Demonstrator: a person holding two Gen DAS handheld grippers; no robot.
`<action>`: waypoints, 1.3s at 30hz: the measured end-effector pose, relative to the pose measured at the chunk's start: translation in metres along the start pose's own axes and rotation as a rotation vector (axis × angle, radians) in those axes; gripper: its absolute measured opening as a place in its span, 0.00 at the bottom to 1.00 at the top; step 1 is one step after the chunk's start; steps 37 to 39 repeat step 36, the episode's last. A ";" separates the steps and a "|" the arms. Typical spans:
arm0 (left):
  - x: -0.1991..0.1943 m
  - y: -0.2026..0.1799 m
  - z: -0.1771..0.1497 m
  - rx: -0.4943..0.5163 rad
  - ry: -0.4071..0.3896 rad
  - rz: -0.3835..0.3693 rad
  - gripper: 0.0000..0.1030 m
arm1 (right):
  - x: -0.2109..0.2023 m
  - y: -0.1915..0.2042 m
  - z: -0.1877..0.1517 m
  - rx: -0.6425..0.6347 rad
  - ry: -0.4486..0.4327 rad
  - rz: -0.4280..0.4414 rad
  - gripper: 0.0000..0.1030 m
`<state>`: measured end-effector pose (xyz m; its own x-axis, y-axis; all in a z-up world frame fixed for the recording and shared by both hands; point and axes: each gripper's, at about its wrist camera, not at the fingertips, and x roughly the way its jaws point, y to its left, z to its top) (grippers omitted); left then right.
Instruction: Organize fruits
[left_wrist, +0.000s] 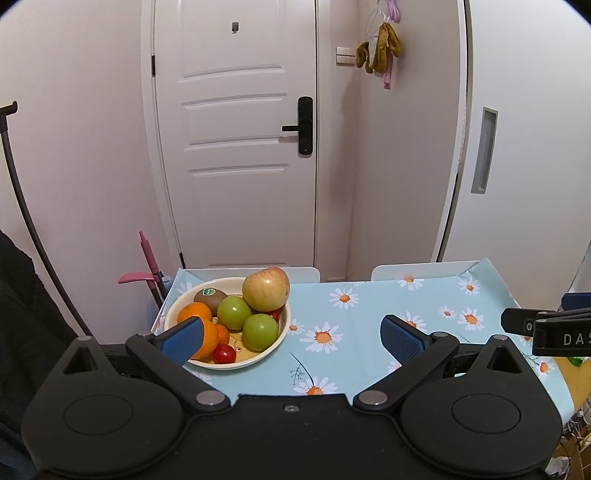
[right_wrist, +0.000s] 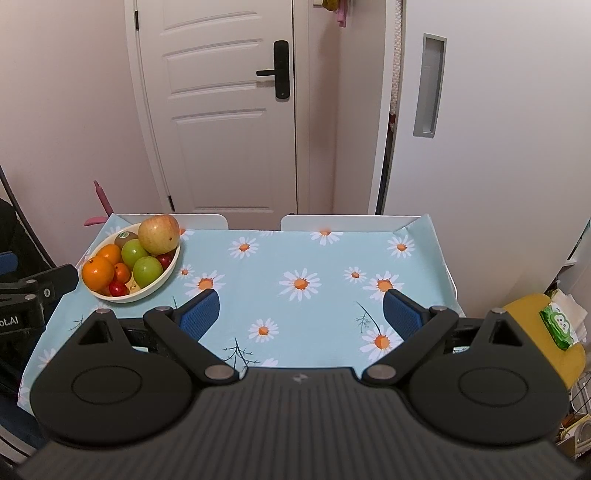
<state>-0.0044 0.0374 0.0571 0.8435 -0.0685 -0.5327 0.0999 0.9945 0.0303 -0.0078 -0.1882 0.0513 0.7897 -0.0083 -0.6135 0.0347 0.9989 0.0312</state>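
Observation:
A cream bowl (left_wrist: 280, 334) (right_wrist: 168, 275) stands at the far left of the daisy-print table (left_wrist: 351, 354) (right_wrist: 295, 258). It holds a large red-yellow apple (left_wrist: 266, 288) (right_wrist: 159, 234), two green apples (left_wrist: 234, 312) (right_wrist: 147, 271), oranges (left_wrist: 207, 338) (right_wrist: 97, 272), a kiwi (left_wrist: 209, 297) and cherry tomatoes (left_wrist: 225, 353). My left gripper (left_wrist: 291, 338) is open and empty above the near table edge, its left finger in front of the bowl. My right gripper (right_wrist: 301, 317) is open and empty over the middle of the table.
Two white chair backs (right_wrist: 347, 221) stand behind the table's far edge, before a white door (left_wrist: 236, 147). A yellow stool with a green tissue pack (right_wrist: 559, 325) is at the right. A pink-handled tool (left_wrist: 147, 266) leans at the far left corner.

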 end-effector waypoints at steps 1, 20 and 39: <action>0.000 0.000 0.000 0.000 0.000 0.000 1.00 | 0.000 0.000 0.000 0.000 0.001 0.000 1.00; -0.002 0.001 0.000 -0.006 -0.003 0.019 1.00 | 0.000 0.006 -0.003 0.004 0.006 0.002 1.00; 0.003 0.005 0.001 -0.017 -0.003 0.005 1.00 | 0.003 0.006 -0.001 0.008 0.013 0.002 1.00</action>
